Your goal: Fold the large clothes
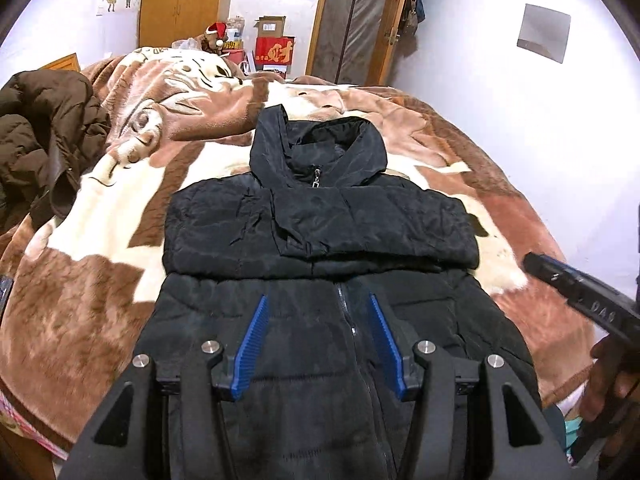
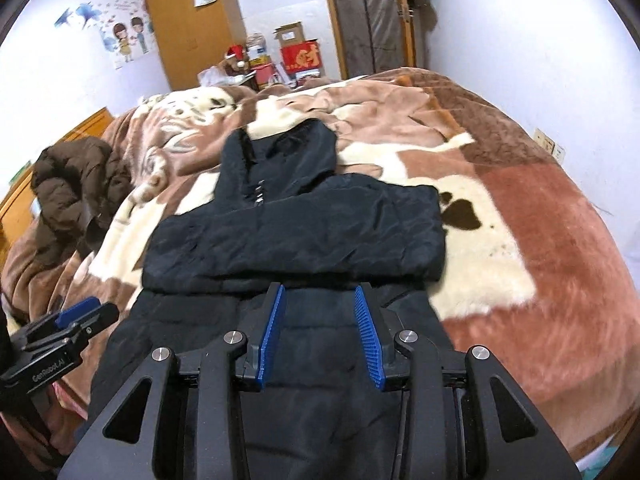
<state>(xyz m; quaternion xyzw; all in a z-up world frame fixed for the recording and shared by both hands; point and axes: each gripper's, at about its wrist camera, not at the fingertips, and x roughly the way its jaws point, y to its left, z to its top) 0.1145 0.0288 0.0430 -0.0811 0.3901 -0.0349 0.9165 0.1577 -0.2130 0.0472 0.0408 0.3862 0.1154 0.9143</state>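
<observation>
A black hooded puffer jacket [image 1: 320, 232] lies front up on the bed, zip closed, both sleeves folded across the chest and the hood spread at the far end. It also shows in the right wrist view [image 2: 296, 236]. My left gripper [image 1: 318, 304] is open and empty, held above the jacket's lower body over the zip. My right gripper [image 2: 320, 294] is open and empty, above the jacket's lower body just short of the folded sleeves. The right gripper appears at the right edge of the left wrist view [image 1: 580, 292]; the left gripper appears at the left of the right wrist view [image 2: 80, 316].
A brown and cream plush blanket [image 1: 120, 280] covers the bed. A brown puffer coat [image 1: 44, 136] is heaped at the bed's left side, also seen in the right wrist view [image 2: 76, 184]. Boxes and a wardrobe [image 1: 180, 4] stand beyond the bed; a wall runs along the right.
</observation>
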